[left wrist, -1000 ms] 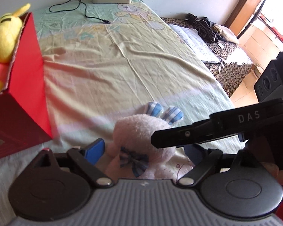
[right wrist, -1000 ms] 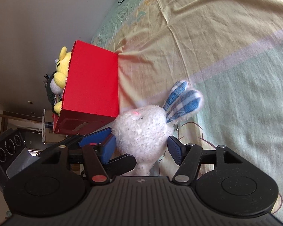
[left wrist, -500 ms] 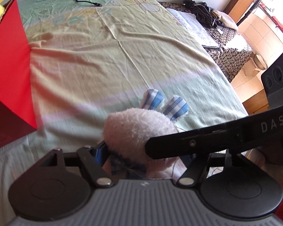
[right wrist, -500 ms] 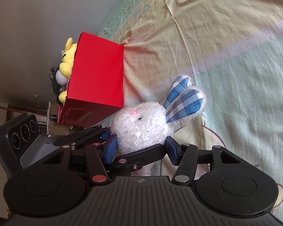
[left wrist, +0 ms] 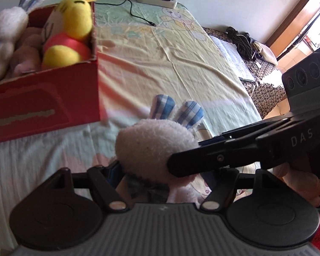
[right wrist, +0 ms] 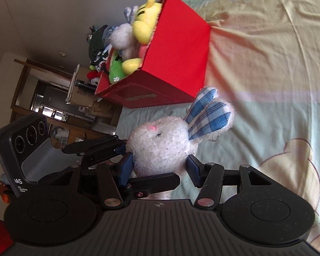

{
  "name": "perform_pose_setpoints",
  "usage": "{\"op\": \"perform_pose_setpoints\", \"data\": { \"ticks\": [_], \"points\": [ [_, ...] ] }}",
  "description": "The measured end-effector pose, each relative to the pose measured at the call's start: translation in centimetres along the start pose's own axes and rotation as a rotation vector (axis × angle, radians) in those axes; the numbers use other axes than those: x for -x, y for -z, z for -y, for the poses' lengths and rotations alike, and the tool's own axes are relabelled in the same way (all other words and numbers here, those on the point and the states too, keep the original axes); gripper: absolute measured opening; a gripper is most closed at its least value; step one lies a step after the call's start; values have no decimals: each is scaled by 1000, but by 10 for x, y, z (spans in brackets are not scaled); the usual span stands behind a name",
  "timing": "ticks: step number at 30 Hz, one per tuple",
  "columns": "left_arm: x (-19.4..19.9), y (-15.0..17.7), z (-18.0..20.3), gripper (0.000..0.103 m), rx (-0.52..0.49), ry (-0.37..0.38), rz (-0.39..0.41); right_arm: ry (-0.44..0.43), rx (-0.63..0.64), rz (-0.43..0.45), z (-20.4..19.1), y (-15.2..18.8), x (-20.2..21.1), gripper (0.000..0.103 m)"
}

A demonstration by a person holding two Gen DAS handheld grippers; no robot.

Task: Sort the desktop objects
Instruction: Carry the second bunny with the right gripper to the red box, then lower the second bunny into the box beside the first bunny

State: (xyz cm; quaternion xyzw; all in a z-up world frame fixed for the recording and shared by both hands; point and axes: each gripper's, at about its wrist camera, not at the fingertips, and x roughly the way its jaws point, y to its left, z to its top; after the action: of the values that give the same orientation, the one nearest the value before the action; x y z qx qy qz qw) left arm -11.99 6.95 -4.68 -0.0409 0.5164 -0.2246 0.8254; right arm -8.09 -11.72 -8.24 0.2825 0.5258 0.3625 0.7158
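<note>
At the upper left, the red box [left wrist: 53, 98] is holding a yellow plush [left wrist: 72, 27]. At centre, you are clamping the white rabbit [right wrist: 162, 147] in both your left tool [left wrist: 163, 172] and right tool [right wrist: 160, 166], above the bed sheet [left wrist: 181, 49]. At right, "DAS" is showing on the right tool's arm.

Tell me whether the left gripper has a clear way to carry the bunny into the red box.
Probably yes: the red box is open-topped, though the yellow toy crowds it.
</note>
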Motion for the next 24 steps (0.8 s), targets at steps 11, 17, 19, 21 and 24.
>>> {"op": "perform_pose_setpoints", "data": {
  "ticks": [11,17,19,21,24],
  "points": [
    [90,-10,-59,74,-38,-15,119,-57,133,50,-89,-31,-37,57],
    [128,-30,-80,78,-139,-18,249,-97,179,168,-119,-52,-42,57],
    [132,-42,-88,79,-177,-22,282,-90,203,226,-127,-59,-46,57],
    [133,-53,-94,79,-222,-37,314,-82,221,283,-131,-65,-51,57],
    [127,-67,-113,79,-266,-39,356,-49,240,371,-135,-74,-64,56]
  ]
}}
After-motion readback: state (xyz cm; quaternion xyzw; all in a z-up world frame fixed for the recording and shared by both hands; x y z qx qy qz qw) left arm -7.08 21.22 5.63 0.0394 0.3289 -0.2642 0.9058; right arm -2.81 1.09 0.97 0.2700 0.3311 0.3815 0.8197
